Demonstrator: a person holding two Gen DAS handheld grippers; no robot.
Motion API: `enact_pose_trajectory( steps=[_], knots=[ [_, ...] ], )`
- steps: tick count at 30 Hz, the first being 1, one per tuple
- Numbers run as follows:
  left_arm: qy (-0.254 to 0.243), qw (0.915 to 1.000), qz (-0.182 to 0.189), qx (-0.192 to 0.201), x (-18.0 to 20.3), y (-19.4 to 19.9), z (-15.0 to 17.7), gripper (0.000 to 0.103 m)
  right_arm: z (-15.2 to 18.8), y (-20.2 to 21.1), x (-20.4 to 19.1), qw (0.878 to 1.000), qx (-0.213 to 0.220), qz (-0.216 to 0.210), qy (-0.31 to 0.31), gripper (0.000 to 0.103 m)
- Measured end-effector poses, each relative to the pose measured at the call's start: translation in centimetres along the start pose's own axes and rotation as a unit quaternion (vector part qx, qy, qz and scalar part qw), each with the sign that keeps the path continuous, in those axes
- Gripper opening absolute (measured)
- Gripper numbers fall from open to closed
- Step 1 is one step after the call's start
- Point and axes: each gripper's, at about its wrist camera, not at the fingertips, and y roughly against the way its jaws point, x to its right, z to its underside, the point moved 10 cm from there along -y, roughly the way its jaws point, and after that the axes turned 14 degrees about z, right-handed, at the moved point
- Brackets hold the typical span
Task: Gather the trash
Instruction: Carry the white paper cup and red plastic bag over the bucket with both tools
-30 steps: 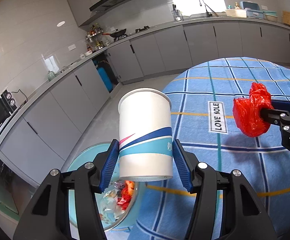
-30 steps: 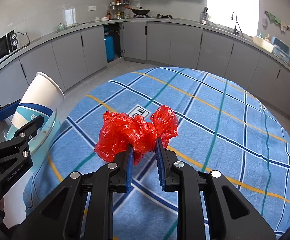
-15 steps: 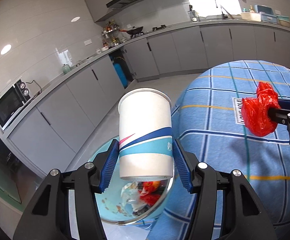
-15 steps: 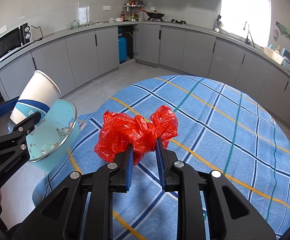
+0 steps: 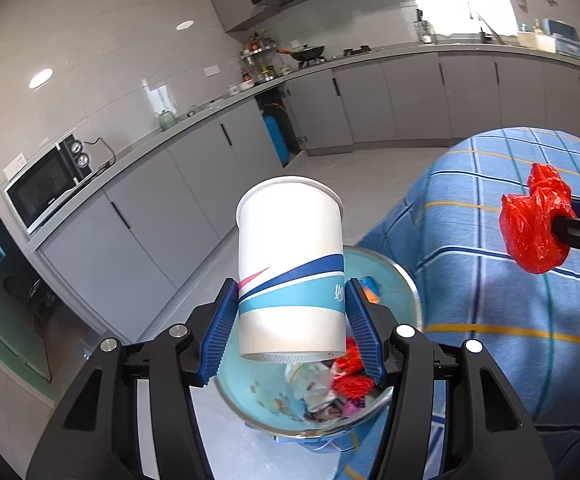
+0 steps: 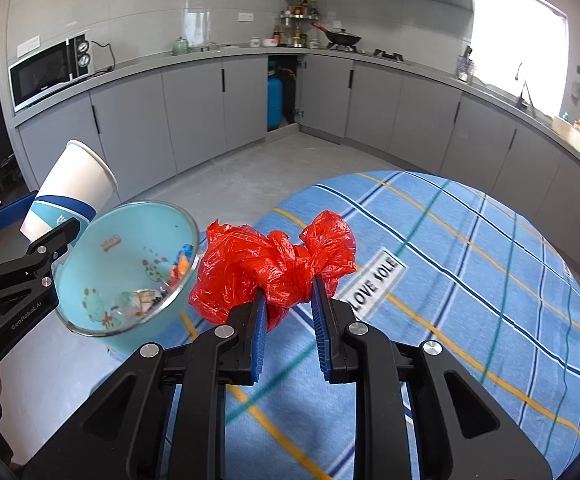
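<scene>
The left claw (image 5: 292,316) is clenched on a paper cup (image 5: 290,268) over the trash bin (image 6: 90,280), beside the counter's (image 6: 470,280) edge. The right claw (image 6: 288,304) pinches a red plastic bag (image 6: 274,268). Better to centre each over the bin's mouth before letting go.

Paper cup (image 5: 290,264) hides part of the bin (image 5: 394,280); junk inside is too blurry to identify.
</scene>
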Motion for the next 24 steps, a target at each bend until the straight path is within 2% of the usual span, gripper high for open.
enact_pose_trajectory(
  steps=[12, 24],
  knots=[
    [0.032, 0.9989, -0.033, -0.008, -4.7, -0.2, 1.2, 0.055, -1.5, 0.2, -4.4, 0.999, 0.012, -0.027, 0.030, 0.022],
    [0.050, 0.9973, -0.052, -0.015, -7.4, -0.7, 2.2, 0.055, -3.0, 0.0, -7.6, 0.998, 0.018, -0.049, 0.047, 0.022]
  ],
)
